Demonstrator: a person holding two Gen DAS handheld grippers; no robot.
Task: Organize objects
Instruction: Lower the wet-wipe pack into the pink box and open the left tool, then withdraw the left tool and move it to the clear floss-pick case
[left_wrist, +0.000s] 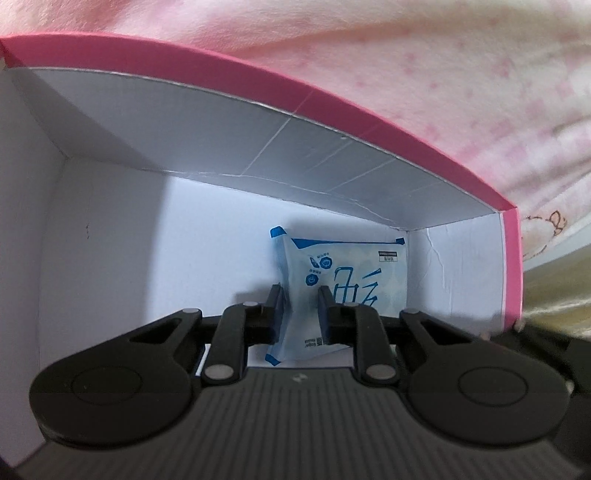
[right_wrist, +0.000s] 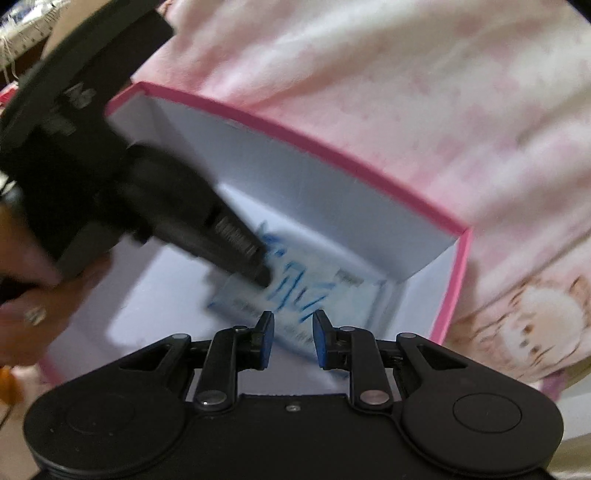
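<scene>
Pink, softly patterned bedding (left_wrist: 406, 74) fills the background behind everything we see, and on it sits a box (left_wrist: 388, 122) with a pink rim and white inner walls.

Starting at the left of the right wrist view, a hand (right_wrist: 26, 317) with a ring on one finger holds the left tongs (right_wrist: 264, 273), whose black body slants down from the upper left into the box. That view is blurred, so we read little detail there beyond the tips of the left tongs reaching a blue and white packet (right_wrist: 295, 299) on the box floor.

From the left wrist view we see more clearly. We find the left tongs (left_wrist: 301, 299) inside the box, the two jaws set on either side of the left part of the packet (left_wrist: 340, 280), which lies near the right-hand inner corner of the box. The packet's left edge is lifted and creased between the jaws, so we take the left tongs as gripping it, though the jaws are not pressed fully together.

Further right in the right wrist view, the right tongs (right_wrist: 291, 339) hover above the box opening, jaws parted with a clear gap and nothing between them; the packet lies below them.
</scene>
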